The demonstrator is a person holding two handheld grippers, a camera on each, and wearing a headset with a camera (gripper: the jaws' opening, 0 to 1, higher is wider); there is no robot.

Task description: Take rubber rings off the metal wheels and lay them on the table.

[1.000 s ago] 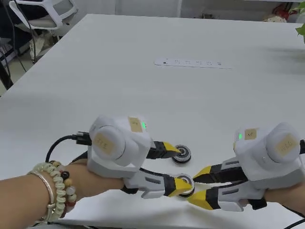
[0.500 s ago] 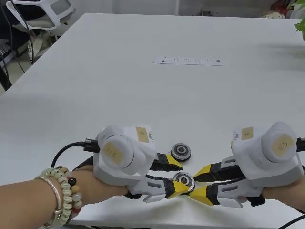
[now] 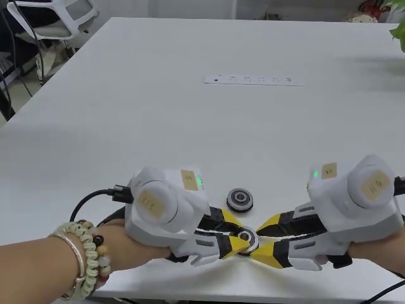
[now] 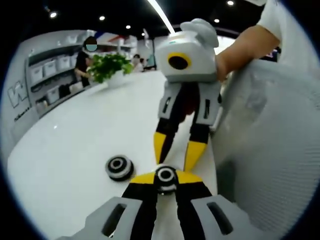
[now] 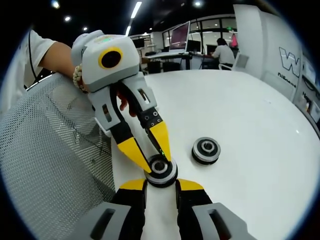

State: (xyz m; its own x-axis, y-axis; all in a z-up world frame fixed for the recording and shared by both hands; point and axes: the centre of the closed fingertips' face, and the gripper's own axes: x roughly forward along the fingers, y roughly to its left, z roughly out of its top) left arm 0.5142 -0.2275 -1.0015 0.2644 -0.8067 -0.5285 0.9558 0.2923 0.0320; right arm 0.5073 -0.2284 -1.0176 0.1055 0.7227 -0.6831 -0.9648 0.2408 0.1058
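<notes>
A small metal wheel with a black rubber ring point(image 3: 245, 239) is held just above the table's near edge, between both grippers. My left gripper point(image 3: 235, 243) comes in from the left and is shut on the wheel point(image 4: 165, 177). Opposite it, my right gripper point(image 3: 258, 244) meets it tip to tip, its yellow jaws closed on the same wheel point(image 5: 160, 172). In the left gripper view the right gripper point(image 4: 177, 150) reaches down onto the wheel. A second wheel point(image 3: 240, 199) with its ring on lies flat on the table just behind, also seen as a wheel point(image 4: 119, 167) and a wheel point(image 5: 206, 150).
The white table point(image 3: 158, 114) stretches far ahead. A white power strip point(image 3: 253, 80) lies across its middle. An office chair point(image 3: 57, 19) stands at the far left corner, and a plant point(image 3: 400, 35) at the far right. The table's near edge runs just under the grippers.
The right gripper has moved left and closed its jaws onto the wheel that the left gripper holds. The second wheel has stayed in place.
</notes>
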